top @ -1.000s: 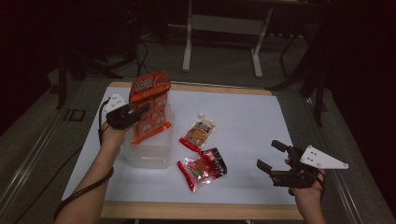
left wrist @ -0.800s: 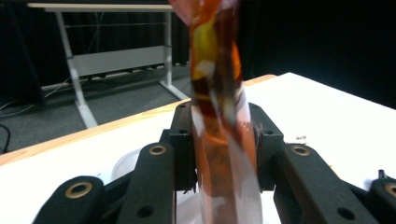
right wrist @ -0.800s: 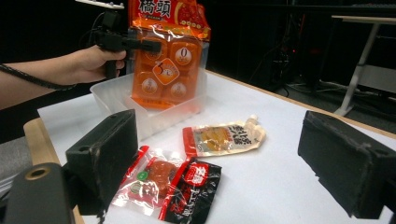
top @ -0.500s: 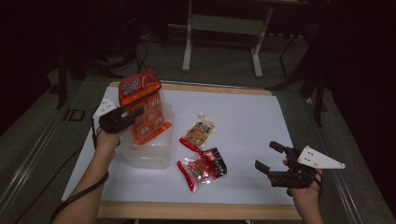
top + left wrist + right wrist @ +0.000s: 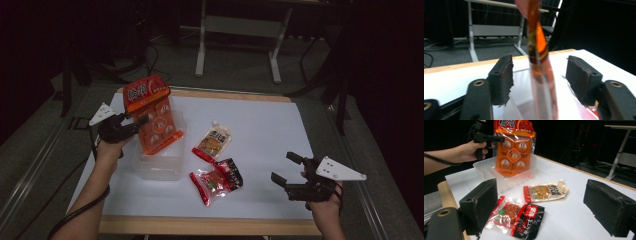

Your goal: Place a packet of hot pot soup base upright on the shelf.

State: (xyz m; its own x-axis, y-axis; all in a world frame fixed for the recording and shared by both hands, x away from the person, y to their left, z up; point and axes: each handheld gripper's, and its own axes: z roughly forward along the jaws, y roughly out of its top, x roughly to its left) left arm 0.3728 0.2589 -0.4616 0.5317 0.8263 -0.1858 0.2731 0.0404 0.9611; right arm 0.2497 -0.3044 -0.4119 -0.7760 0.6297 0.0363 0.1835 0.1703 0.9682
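Note:
An orange snack packet (image 5: 152, 117) stands on end, tilted, in a clear plastic container (image 5: 157, 167) on the left of the white table. My left gripper (image 5: 140, 120) is at the packet's left edge. Its jaws have just been opening. In the left gripper view the packet (image 5: 539, 50) stands between the pads (image 5: 504, 75) with a gap on each side. My right gripper (image 5: 285, 167) hovers open at the front right with nothing between its jaws. The right gripper view shows the packet (image 5: 514, 152), the container (image 5: 484, 167) and the left gripper (image 5: 487, 138).
A yellow pouch (image 5: 214, 140) lies at the table's middle, and a red and black packet (image 5: 217, 180) lies just in front of it. Both lie ahead of the right gripper (image 5: 544, 195). The white tabletop (image 5: 270, 125) has a wooden rim. A desk frame (image 5: 237, 30) stands behind.
The left hand has shifted a little to the left, and its jaws have opened off the orange packet, which now leans in the container. The right gripper has kept still.

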